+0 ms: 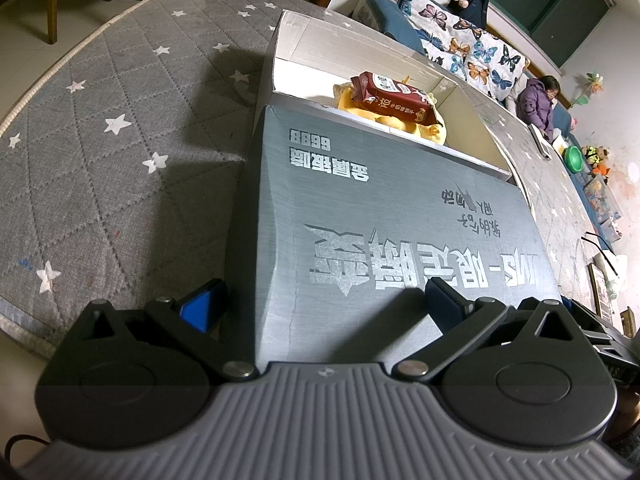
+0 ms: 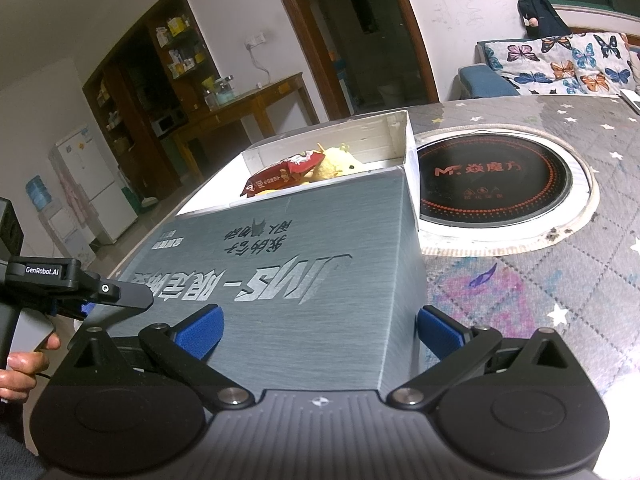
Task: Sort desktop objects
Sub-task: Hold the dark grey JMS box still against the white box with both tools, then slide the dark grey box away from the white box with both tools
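1. Left wrist view: the left gripper (image 1: 320, 304) has its jaws spread wide across the near left corner of a grey box lid (image 1: 384, 232), gripping nothing. The lid lies partway over a white cardboard box (image 1: 472, 136) on the star-patterned table cover (image 1: 120, 140). Inside the uncovered part lie a red snack packet (image 1: 394, 98) and a yellow plush toy (image 1: 384, 118). The sorting looks nearly done: the items are boxed and closing the lid seems to remain. A person sits on a butterfly-print sofa (image 1: 480, 46) well apart.

2. Right wrist view: the right gripper (image 2: 320, 332) is likewise wide open, astride the lid's near right corner (image 2: 400, 312), holding nothing. The packet (image 2: 286, 176) and plush (image 2: 340, 164) show past the lid's far edge. A round cooktop (image 2: 492, 184) sits in the table just beside the box. The other gripper (image 2: 104, 292) and a hand (image 2: 24, 368) stand at the lid's left. Nothing blocks the lid.
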A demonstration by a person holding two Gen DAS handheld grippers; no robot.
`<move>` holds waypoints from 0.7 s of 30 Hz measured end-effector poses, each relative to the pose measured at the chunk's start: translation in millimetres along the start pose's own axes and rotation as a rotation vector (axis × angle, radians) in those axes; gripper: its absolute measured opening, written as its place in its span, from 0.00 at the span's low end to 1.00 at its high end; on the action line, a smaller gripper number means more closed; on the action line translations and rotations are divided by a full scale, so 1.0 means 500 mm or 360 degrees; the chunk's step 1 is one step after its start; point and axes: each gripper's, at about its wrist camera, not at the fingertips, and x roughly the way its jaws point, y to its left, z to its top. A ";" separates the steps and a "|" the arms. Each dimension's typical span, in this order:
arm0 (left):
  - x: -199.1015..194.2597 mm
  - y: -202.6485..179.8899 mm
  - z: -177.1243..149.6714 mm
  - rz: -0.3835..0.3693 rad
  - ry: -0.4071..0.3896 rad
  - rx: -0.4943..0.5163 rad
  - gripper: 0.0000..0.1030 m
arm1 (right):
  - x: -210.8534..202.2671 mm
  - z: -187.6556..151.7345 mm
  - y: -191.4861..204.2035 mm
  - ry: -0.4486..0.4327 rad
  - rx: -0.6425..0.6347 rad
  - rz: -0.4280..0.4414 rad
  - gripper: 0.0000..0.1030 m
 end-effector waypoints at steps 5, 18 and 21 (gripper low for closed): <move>-0.001 0.000 -0.001 0.0000 -0.0001 -0.0001 1.00 | 0.003 0.000 -0.003 -0.0008 0.0016 0.0004 1.00; -0.018 -0.017 0.000 0.0029 -0.0001 0.0069 1.00 | -0.005 0.000 0.017 -0.0012 -0.0025 0.0002 1.00; -0.020 -0.026 0.000 0.0050 -0.0001 0.0093 1.00 | -0.006 0.001 0.017 -0.0013 -0.0032 -0.0003 1.00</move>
